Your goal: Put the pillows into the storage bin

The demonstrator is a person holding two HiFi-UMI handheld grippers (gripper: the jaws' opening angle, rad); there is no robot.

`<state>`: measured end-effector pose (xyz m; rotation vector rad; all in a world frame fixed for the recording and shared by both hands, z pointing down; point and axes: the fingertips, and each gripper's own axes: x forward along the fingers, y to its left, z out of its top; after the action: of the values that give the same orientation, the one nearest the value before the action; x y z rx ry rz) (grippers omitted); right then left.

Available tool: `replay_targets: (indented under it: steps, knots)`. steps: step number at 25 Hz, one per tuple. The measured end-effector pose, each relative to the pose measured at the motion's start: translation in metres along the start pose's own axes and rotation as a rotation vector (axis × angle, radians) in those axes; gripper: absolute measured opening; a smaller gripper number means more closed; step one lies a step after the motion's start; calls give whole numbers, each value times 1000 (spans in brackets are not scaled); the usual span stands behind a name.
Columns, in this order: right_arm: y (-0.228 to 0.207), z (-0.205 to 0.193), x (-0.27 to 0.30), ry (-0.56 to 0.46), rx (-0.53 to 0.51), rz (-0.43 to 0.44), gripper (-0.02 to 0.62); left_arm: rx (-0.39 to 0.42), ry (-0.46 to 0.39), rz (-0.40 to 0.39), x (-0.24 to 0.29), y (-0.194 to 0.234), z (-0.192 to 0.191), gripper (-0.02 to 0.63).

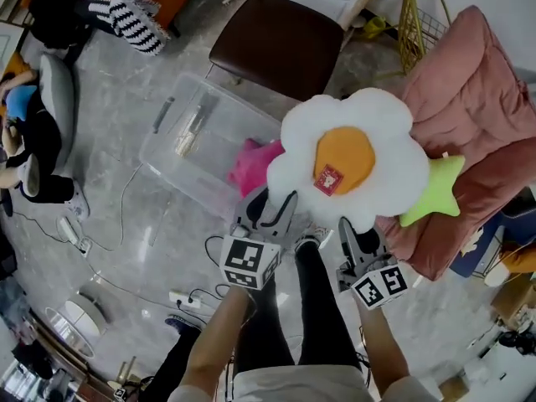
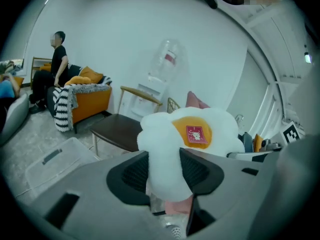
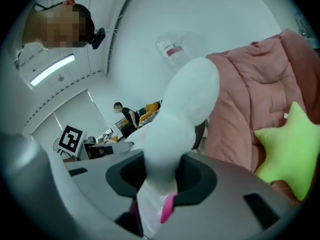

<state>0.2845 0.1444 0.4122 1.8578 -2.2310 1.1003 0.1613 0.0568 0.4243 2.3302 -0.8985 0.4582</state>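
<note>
— Nearest entry?
— Your left gripper [image 2: 165,173] and right gripper [image 3: 161,174]: each has its jaws partly closed, pinching the lower edge of the egg pillow [image 1: 352,157], which is held up just right of the bin [image 1: 172,153].
— Step?
— Carrying, I judge. Next you need to bring it over the bin's open top, then release both grips.
— Farther?
— The pink pillow [image 1: 251,167] in the bin shows in your head view only. The right gripper view misses the bin.

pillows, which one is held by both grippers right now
The white fried-egg pillow with the orange yolk: left gripper and right gripper both clamp its lower edge. The green star pillow and the pink pillow are untouched.
</note>
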Motion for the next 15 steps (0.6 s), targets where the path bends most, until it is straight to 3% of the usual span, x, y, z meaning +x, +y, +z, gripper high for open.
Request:
replay_targets:
  steps: [6, 12, 15]
  knots:
    - [55, -40, 41, 130, -21, 61, 130, -87, 10, 63, -48, 70, -27, 178]
    - [96, -94, 89, 307, -2, 95, 130, -340, -14, 142, -95, 146, -87, 195]
    - [115, -121, 109, 366, 27, 91, 129, -384, -7, 149, -113, 177, -112, 206]
